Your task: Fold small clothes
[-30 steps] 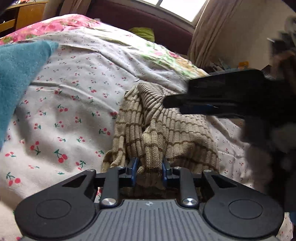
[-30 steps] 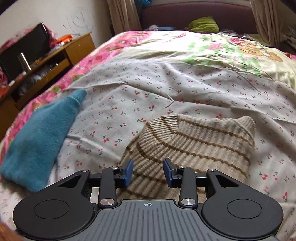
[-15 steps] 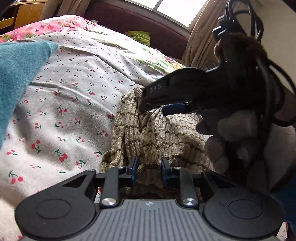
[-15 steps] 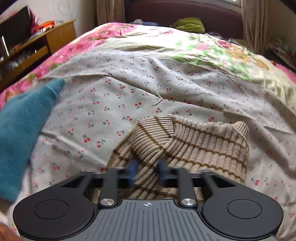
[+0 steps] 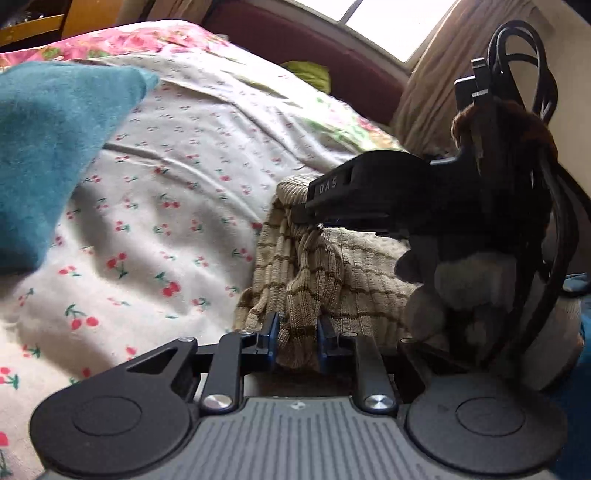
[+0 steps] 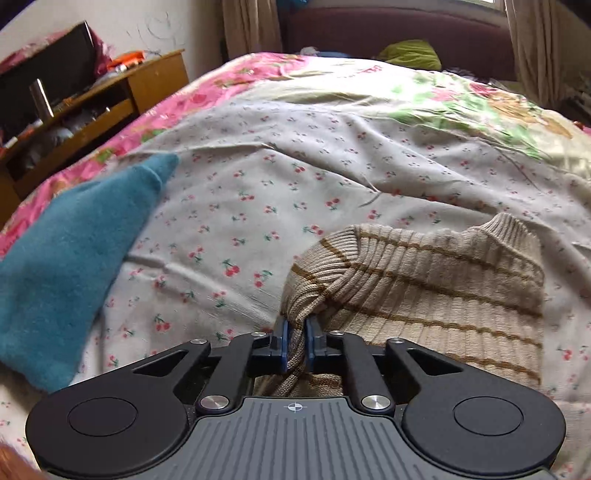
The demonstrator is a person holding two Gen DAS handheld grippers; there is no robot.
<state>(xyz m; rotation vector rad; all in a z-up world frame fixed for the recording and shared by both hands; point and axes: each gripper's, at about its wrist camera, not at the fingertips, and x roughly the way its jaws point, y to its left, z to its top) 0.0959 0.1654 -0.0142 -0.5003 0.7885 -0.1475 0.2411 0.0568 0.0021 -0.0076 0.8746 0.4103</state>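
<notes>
A small beige ribbed sweater with brown stripes (image 6: 436, 288) lies on the cherry-print bed sheet (image 6: 258, 206). My right gripper (image 6: 295, 341) is shut on a bunched fold at its near left edge. In the left wrist view the sweater (image 5: 325, 273) hangs bunched in front of my left gripper (image 5: 295, 334), whose jaws press a fold of it. The right gripper (image 5: 314, 218) shows there from the side, gripping the sweater's top edge, with a gloved hand behind it.
A folded teal cloth (image 6: 70, 266) lies on the sheet to the left, also in the left wrist view (image 5: 48, 155). A wooden shelf unit (image 6: 92, 114) stands left of the bed. A dark red headboard (image 6: 369, 33) and curtains are at the far end.
My right gripper has closed on the sweater's edge and pulled a fold up. It has moved in over the sweater in the left wrist view. The left gripper keeps its hold.
</notes>
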